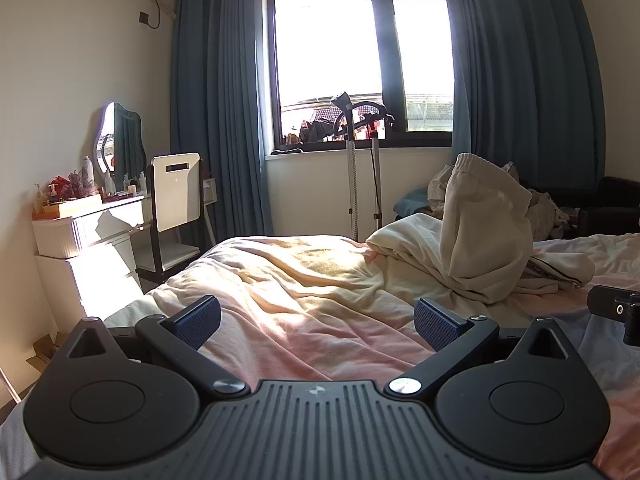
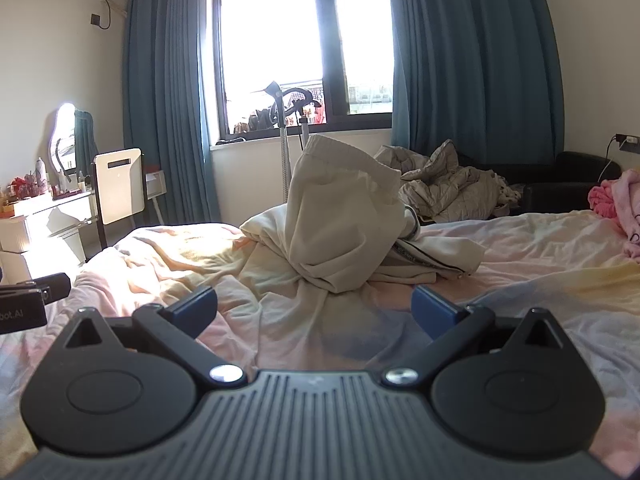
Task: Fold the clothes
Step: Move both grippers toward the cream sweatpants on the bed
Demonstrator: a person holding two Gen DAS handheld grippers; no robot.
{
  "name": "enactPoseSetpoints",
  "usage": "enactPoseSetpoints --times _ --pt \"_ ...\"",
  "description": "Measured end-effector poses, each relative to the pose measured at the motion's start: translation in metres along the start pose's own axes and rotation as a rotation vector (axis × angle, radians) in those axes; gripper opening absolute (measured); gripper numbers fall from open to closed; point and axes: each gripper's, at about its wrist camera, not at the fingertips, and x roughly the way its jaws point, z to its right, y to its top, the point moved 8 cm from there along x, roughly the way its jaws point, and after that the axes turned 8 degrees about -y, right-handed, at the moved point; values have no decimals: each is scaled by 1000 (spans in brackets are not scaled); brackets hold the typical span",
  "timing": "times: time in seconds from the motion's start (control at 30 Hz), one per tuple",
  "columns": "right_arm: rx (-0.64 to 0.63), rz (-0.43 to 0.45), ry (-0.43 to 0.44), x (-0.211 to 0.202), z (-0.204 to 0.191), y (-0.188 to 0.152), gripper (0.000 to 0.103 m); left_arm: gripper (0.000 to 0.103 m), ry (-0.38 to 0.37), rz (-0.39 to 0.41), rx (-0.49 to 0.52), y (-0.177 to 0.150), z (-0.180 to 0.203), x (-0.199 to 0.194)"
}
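Observation:
A cream pair of trousers (image 1: 480,232) lies crumpled in a heap on the pink bed sheet (image 1: 312,320), its elastic waistband sticking up. In the right wrist view the same trousers (image 2: 340,224) sit straight ahead, a short way beyond the fingertips. My left gripper (image 1: 318,322) is open low over the sheet, with the heap ahead and to its right. Nothing sits between the wide-apart fingers of my right gripper (image 2: 314,308), which is open too. Part of the right gripper (image 1: 618,312) shows at the left view's right edge, and part of the left gripper (image 2: 28,300) at the right view's left edge.
A dresser (image 1: 92,232) with bottles and a mirror stands left of the bed, beside a white folding chair (image 1: 176,192). A garment steamer stand (image 1: 352,168) rises under the window. A grey quilt (image 2: 452,188) and a pink blanket (image 2: 624,208) lie to the right.

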Motion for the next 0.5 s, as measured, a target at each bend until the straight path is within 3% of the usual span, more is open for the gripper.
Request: enactPoseSetpoints --times 0.5 --pt "19 31 -22 5 2 3 103 103 0 1 -22 -2 -5 4"
